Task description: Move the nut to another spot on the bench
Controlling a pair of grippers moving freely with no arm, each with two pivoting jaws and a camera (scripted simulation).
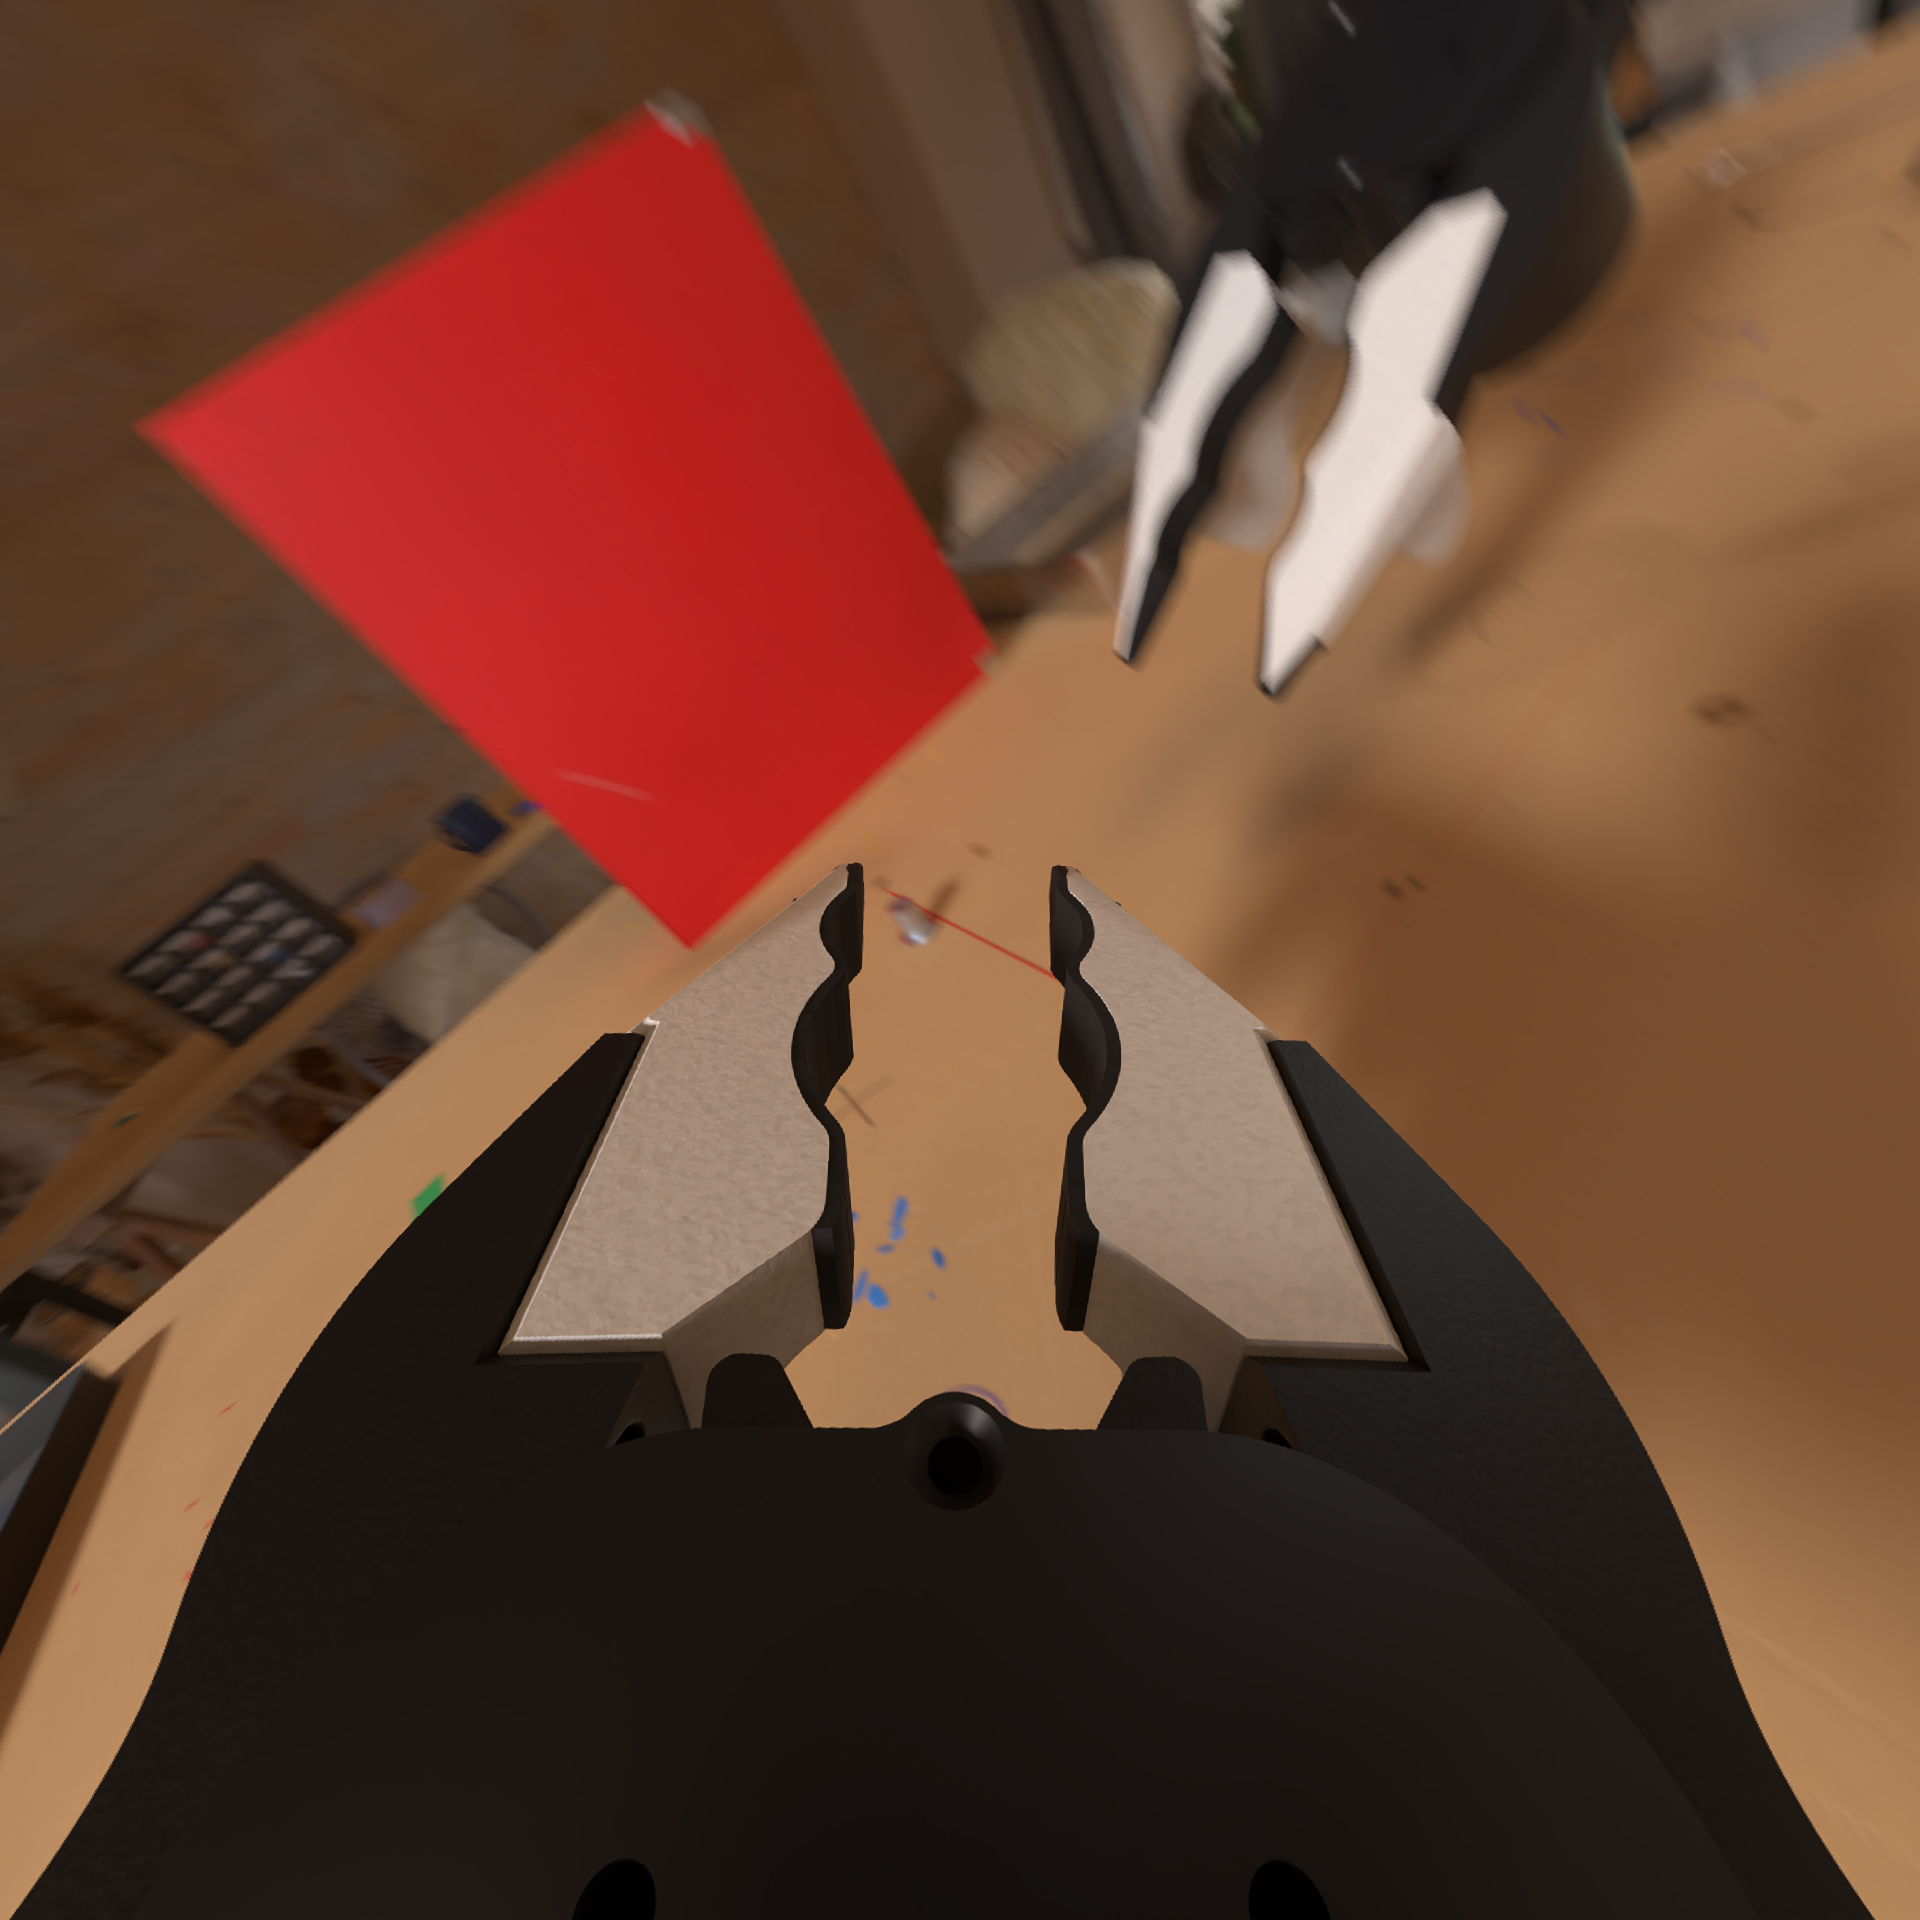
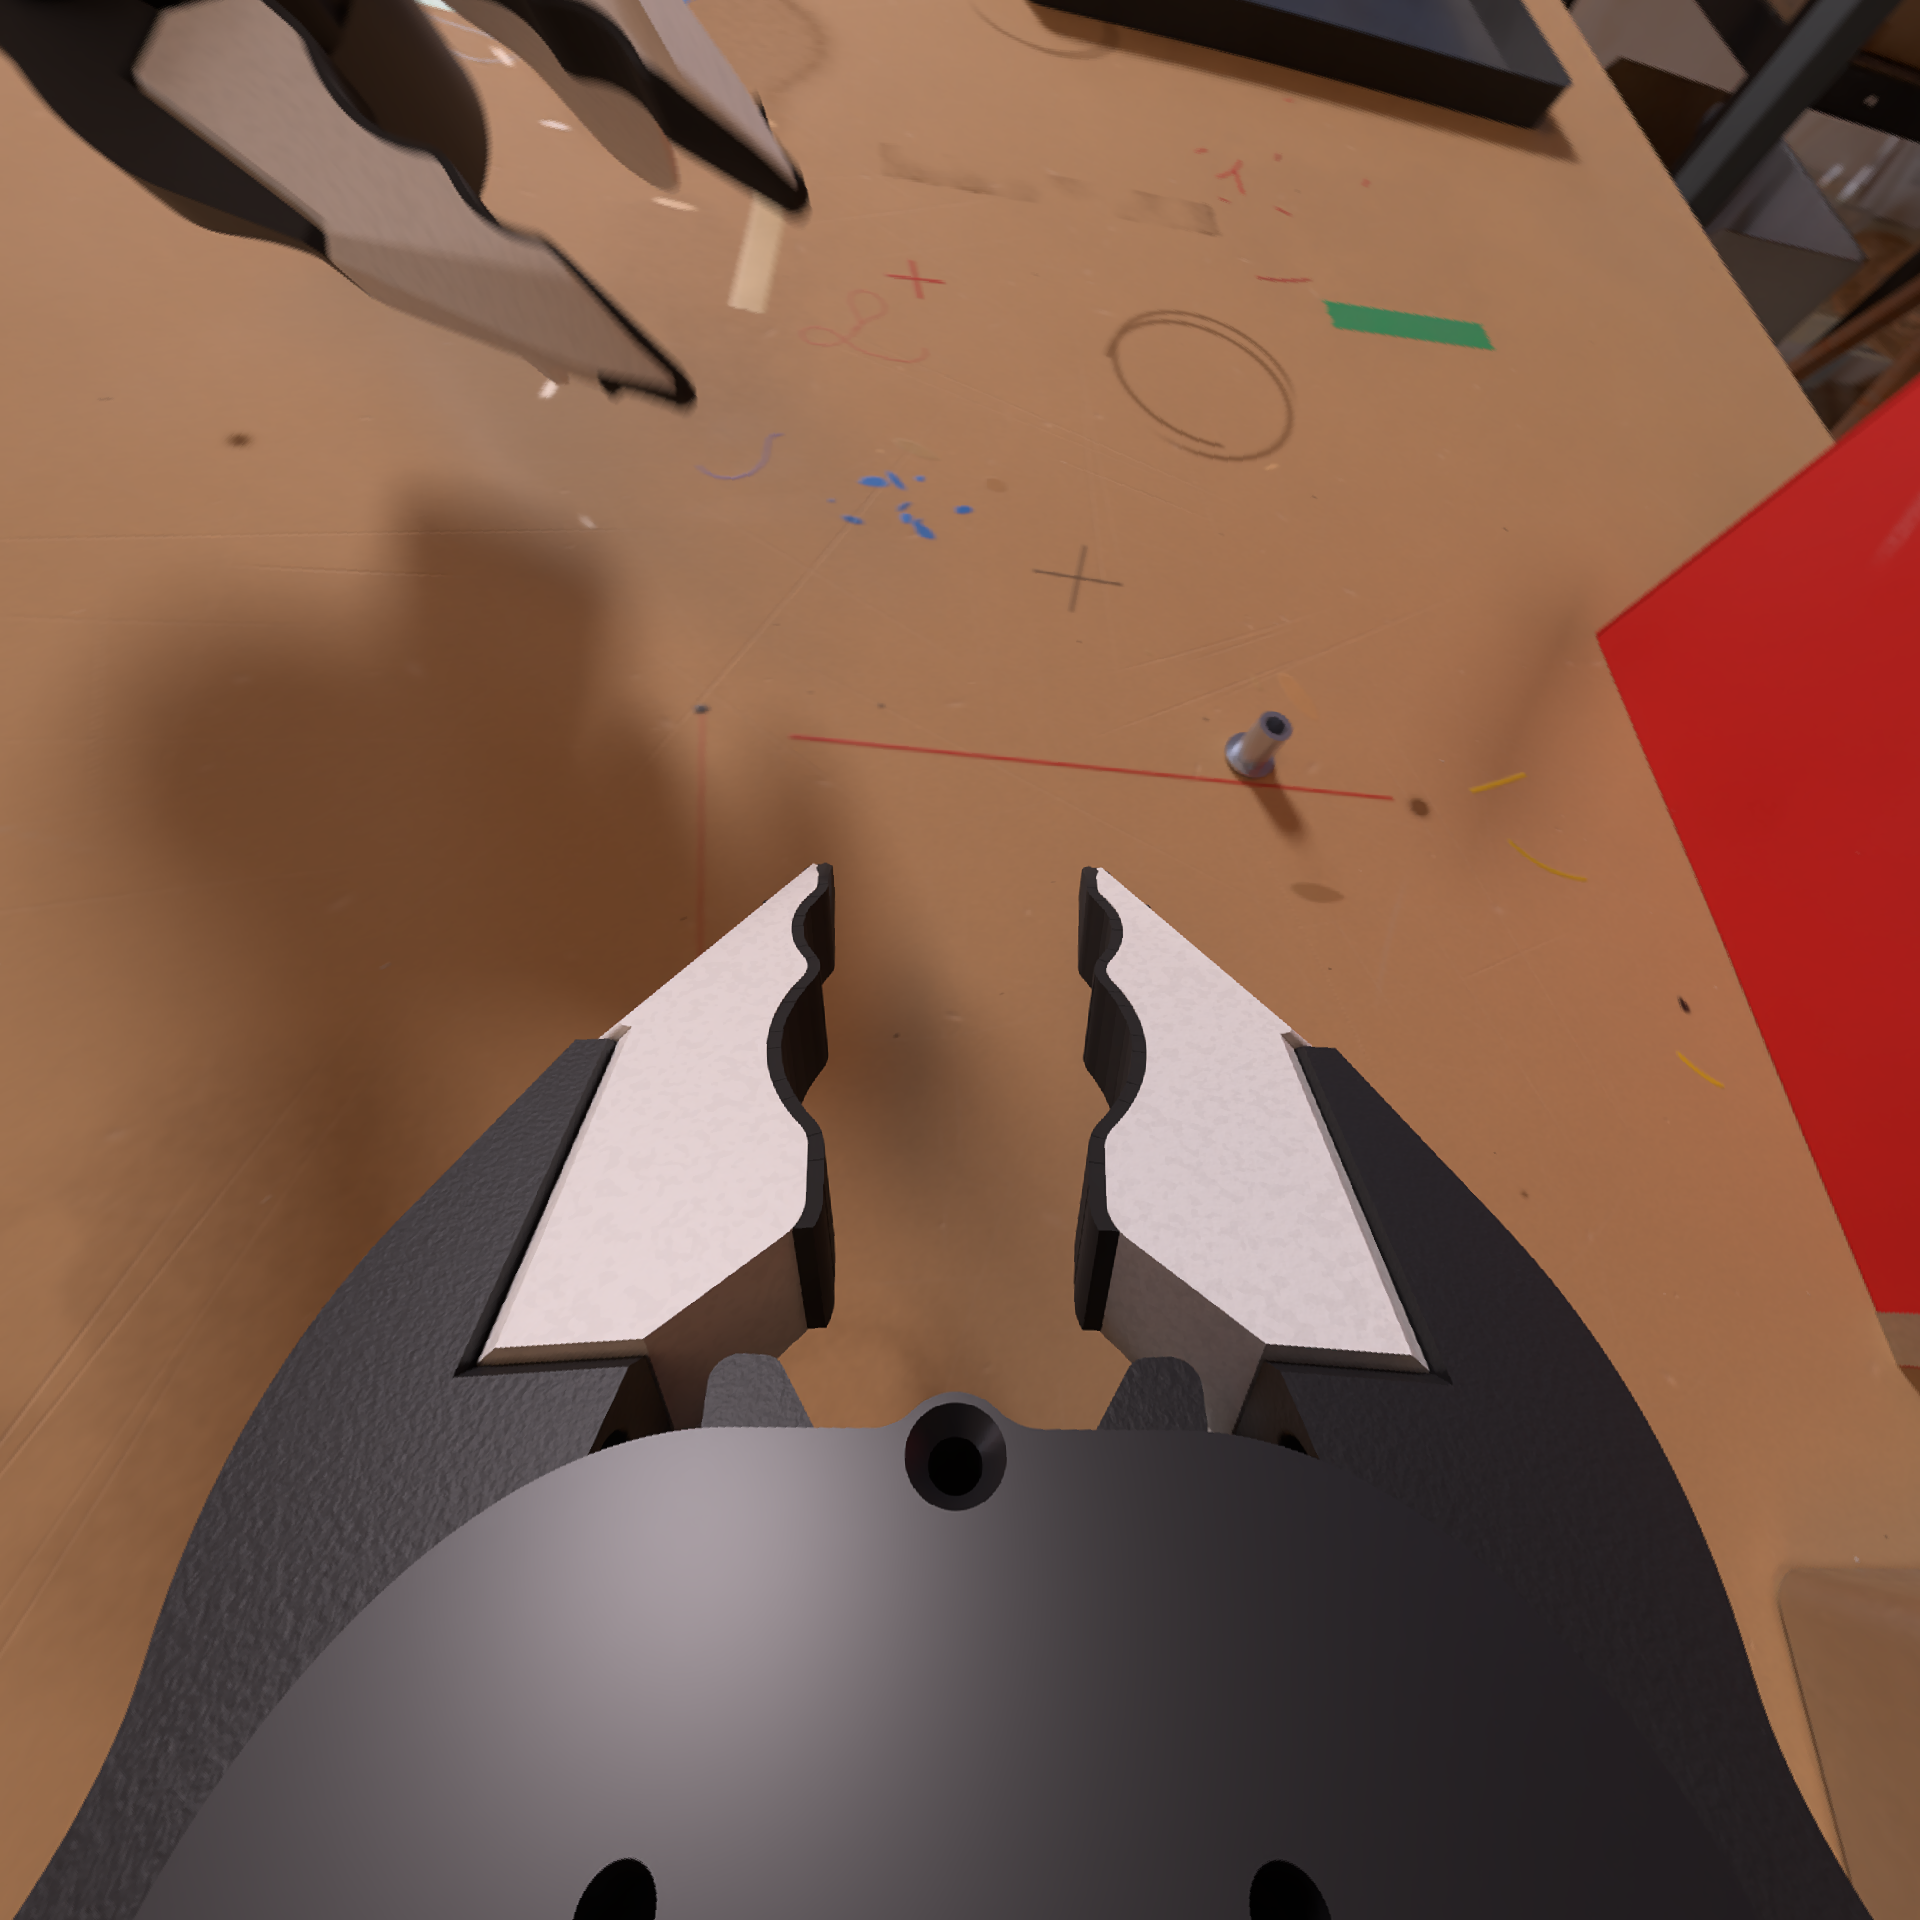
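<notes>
In the right wrist view the nut [image 2: 1259, 744], a small silvery flanged sleeve, stands on the brown bench [image 2: 935, 644] at the right of centre, its flange down on a thin red line [image 2: 1039, 764] and its bore tipped toward the upper right. The right gripper [image 2: 956, 883] fills the lower half of that frame with its jaws wide apart and nothing between them; the nut lies above and to the right of its fingertips, clear of both. A red panel [image 2: 1787, 831] rises at the right edge, near the nut but not touching it. A green strip [image 2: 1408, 324] and a drawn circle [image 2: 1200, 384] mark the bench in the upper right, with blue flecks [image 2: 899, 507] near the middle. The left gripper [image 2: 743, 301] hangs in the upper left, jaws also apart and empty. In the left wrist view, which is tilted and blurred, the nut [image 1: 912, 923] shows just beyond the left gripper [image 1: 956, 883], between its fingertips but ahead of them, beside the lower corner of the red panel [image 1: 582, 499].
</notes>
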